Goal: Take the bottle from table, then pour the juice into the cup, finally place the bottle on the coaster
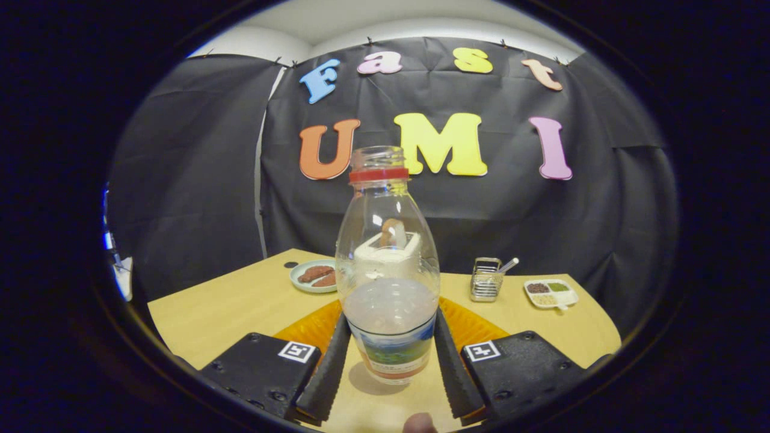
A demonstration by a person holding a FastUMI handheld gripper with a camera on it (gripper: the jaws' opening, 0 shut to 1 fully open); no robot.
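A clear plastic bottle (388,270) with a red neck ring and no cap stands upright between my fingers, pale liquid filling its lower part. My gripper (391,316) is shut on the bottle, one finger pressing each side at the label. Whether its base rests on the wooden table (228,307) or hangs just above it, I cannot tell; a shadow lies under it. An orange ribbed coaster (475,328) spreads out just behind the bottle and the fingers. Seen through the bottle, a white square cup (388,248) stands beyond it.
Past the coaster, a pale plate (316,276) with brown food pieces sits to the left. A small wire basket (486,279) holding a utensil and a white divided dish (550,293) of grains sit to the right. The black cloth wall closes off the table's far side.
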